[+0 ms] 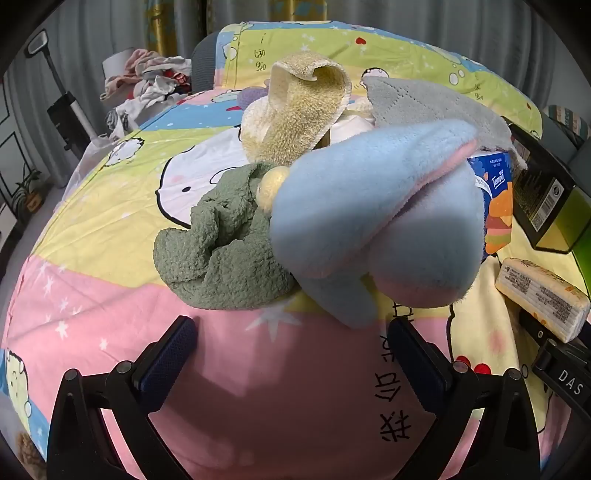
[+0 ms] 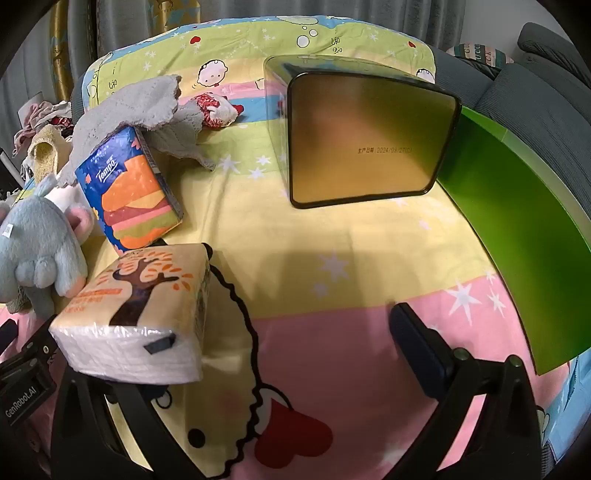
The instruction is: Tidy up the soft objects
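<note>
A cartoon-print bedsheet [image 2: 332,229] covers the bed. On it, far right, a dark square tin [image 2: 369,140] lies on its side, its gold bottom facing near, just beside a green box lid [image 2: 517,236]. Grey curtains [image 1: 424,22] hang at the far side.

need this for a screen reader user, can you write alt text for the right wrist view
The open right gripper hovers over a cartoon-print bedsheet, a plastic-wrapped tissue pack resting on its left finger. Behind it lean a blue Tempo tissue pack under a grey cloth, a blue plush toy at left, a dark box and green lid at right.
</note>
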Motion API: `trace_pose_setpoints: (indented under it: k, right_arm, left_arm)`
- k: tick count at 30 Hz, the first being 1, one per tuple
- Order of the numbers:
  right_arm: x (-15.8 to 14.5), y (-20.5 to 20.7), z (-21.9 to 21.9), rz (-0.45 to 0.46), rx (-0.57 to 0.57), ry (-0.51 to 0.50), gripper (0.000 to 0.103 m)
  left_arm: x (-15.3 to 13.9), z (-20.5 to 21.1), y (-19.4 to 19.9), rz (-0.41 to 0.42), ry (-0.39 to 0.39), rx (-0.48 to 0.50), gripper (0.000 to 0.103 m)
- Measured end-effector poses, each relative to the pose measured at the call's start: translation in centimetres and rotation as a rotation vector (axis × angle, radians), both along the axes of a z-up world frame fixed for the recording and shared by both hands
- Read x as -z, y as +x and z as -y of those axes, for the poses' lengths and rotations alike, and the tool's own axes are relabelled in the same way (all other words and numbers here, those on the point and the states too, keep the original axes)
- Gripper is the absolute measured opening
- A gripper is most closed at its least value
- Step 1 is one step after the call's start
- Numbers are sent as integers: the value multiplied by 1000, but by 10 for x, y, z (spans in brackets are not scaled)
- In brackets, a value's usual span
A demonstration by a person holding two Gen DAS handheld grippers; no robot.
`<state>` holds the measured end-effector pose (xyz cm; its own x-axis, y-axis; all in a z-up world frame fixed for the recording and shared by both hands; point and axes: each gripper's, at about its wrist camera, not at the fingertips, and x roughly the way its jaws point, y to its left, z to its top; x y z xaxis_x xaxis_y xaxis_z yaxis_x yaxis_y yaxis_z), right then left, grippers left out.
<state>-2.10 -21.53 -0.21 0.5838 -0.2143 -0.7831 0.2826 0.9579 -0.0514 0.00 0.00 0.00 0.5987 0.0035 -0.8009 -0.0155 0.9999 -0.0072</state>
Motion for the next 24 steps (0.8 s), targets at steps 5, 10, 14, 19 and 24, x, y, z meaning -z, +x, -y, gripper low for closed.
trace_pose_setpoints:
  k: [5, 10, 14, 19, 24]
  right_arm:
    - [0, 0, 0, 0, 0, 0, 102]
    - [0, 0, 0, 1, 0, 1, 102]
    - [0, 0, 0, 1, 0, 1, 102]
    - [0, 0, 0, 0, 0, 0, 102]
    - [0, 0, 0, 0, 0, 1, 102]
  left_arm:
    - [0, 0, 0, 0, -2, -2, 103]
    - [0, 0, 0, 0, -2, 0, 103]
    - [0, 0, 0, 1, -5, 1, 103]
    - [0, 0, 0, 0, -2, 0, 103]
    - [0, -1, 0, -2, -8, 0, 103]
